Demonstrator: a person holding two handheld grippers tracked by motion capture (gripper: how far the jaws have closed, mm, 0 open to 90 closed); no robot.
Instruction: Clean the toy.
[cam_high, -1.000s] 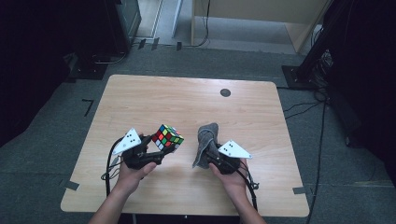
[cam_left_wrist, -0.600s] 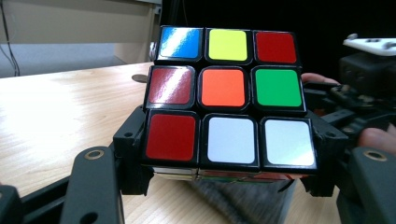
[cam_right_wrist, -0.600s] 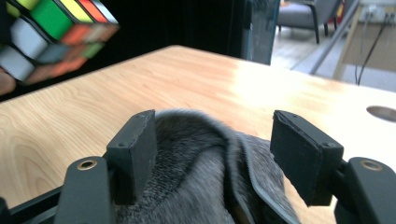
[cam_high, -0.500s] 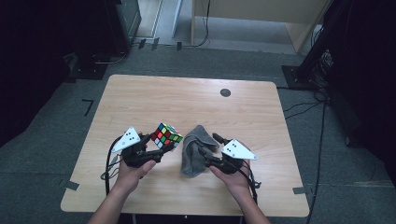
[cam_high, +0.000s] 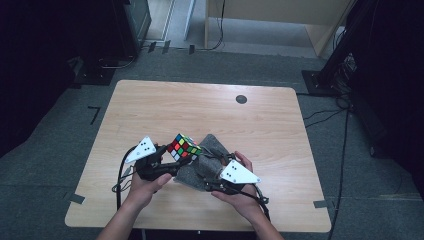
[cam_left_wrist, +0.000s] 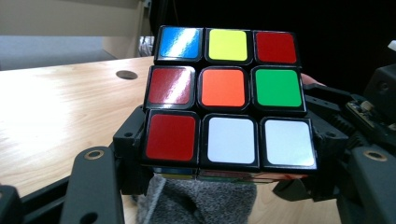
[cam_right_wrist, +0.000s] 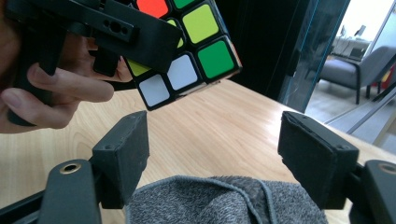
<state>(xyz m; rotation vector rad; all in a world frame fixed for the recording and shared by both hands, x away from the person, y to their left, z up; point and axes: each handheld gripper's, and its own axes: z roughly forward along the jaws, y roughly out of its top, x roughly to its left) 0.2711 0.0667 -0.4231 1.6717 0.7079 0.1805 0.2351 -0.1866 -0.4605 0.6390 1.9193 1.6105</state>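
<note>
From the high view, the left gripper (cam_high: 170, 156) has the puzzle cube (cam_high: 183, 147) clamped in its jaws and lifted just clear of the wooden table (cam_high: 200, 110), tilted so a mixed-colour face looks up at the camera. Right beside it and a little lower lies the grey cloth (cam_high: 205, 155), bunched on the table top, one edge tucked under the cube. The right gripper (cam_high: 212, 172) sits at the near edge of that cloth, its white plate pointing away to the right — its jaws have just been opening. On to the left gripper view: the cube (cam_left_wrist: 229, 98) is up close, nine squares showing, blue, yellow and red across the top row, red, orange, green in the middle, red and two whites below. The left gripper (cam_left_wrist: 224, 154) has its black pads pressed on the cube's two sides at the bottom row — a firm pinch, nothing loose. The cloth (cam_left_wrist: 201, 200) peeks out underneath, and the table (cam_left_wrist: 60, 107) stretches off to the left. Now the right gripper view: the right gripper (cam_right_wrist: 215, 149) has its two pads standing well apart, with the cloth (cam_right_wrist: 224, 200) heaped low between them but neither pad pressing on it. Above, the cube (cam_right_wrist: 187, 51) hangs in the other gripper (cam_right_wrist: 112, 32), a hand (cam_right_wrist: 51, 79) wrapped round the handle.
</note>
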